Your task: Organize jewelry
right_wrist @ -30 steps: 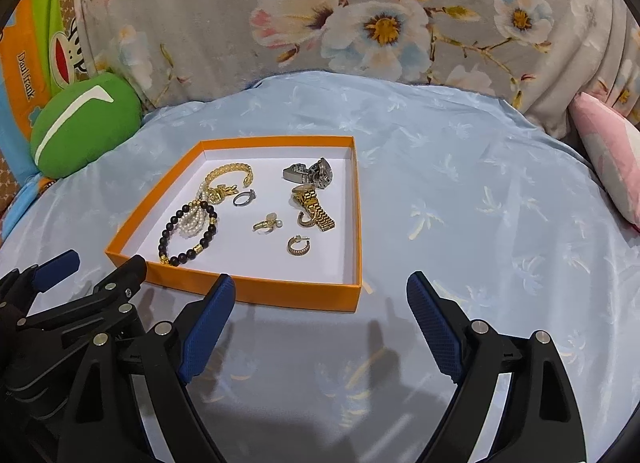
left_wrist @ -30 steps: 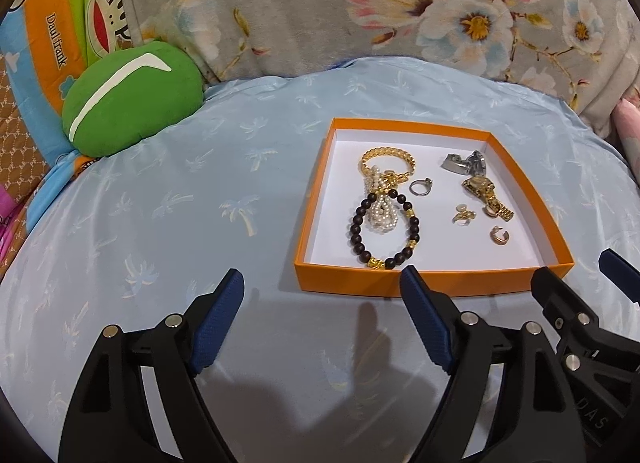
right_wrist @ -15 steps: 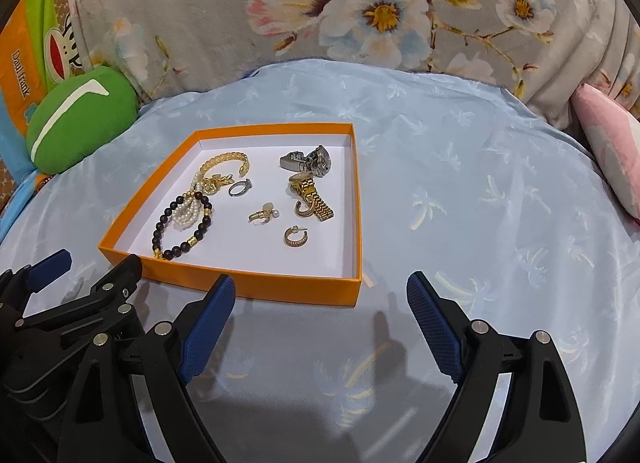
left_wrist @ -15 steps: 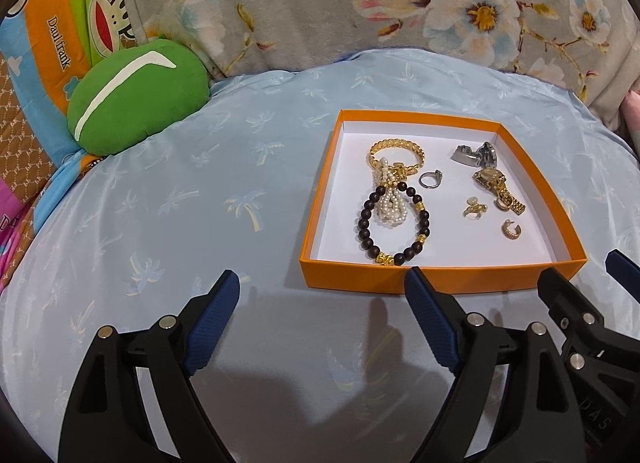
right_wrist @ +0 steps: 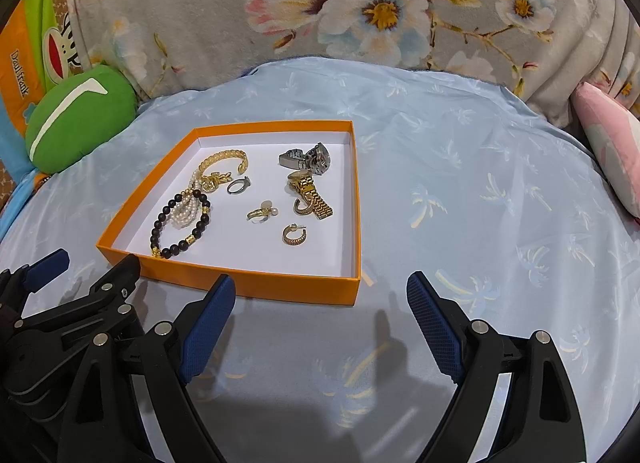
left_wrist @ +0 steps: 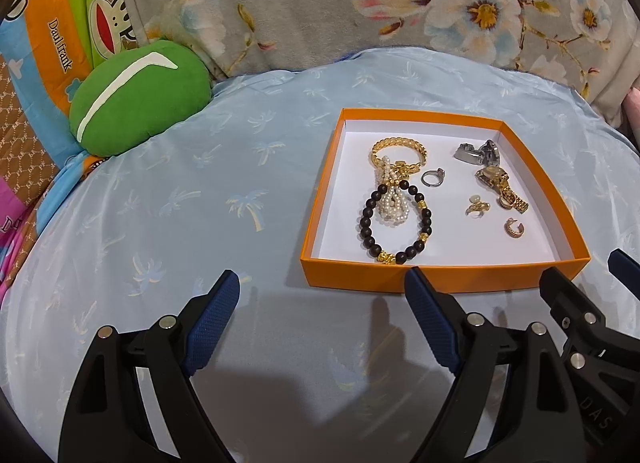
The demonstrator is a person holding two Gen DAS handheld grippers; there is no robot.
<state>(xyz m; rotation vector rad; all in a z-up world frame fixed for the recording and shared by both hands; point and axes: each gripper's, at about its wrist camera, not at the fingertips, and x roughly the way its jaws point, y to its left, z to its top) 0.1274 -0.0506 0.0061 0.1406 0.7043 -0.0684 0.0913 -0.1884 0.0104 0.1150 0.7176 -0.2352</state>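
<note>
Pale blue satin sheet printed with palm trees (left_wrist: 168,199) covers the bed; grey floral blanket (right_wrist: 360,15) bunched behind it. One round green plush cushion with a white stripe (left_wrist: 136,99) at the sheet's left edge, one pink pillow (right_wrist: 612,151) at the right edge.

One shallow orange cardboard box lid with white inside (left_wrist: 436,277) lies flat on the sheet. Against the frame a second ago it sits lower and a little larger in both views; its contents are unmoved.

Left gripper (left_wrist: 322,295): jaws spread wide, nothing between them, over bare sheet just in front of the lid's near wall. Slightly wider than a second ago. Right gripper (right_wrist: 320,295): jaws equally wide, empty, at the lid's near right corner.

Contents counted:
- 1 black bead bracelet with gold spacers (left_wrist: 396,225), ringing 1 bunched pearl strand (left_wrist: 394,205)
- 1 gold chain-link bracelet (left_wrist: 398,149), touching the pearls
- 1 steel wristwatch (left_wrist: 478,153)
- 1 gold wristwatch (left_wrist: 502,187)
- 1 silver ring (left_wrist: 433,177)
- 1 small gold pearl-set ring (left_wrist: 477,206)
- 1 gold hoop earring (left_wrist: 514,228)
</note>
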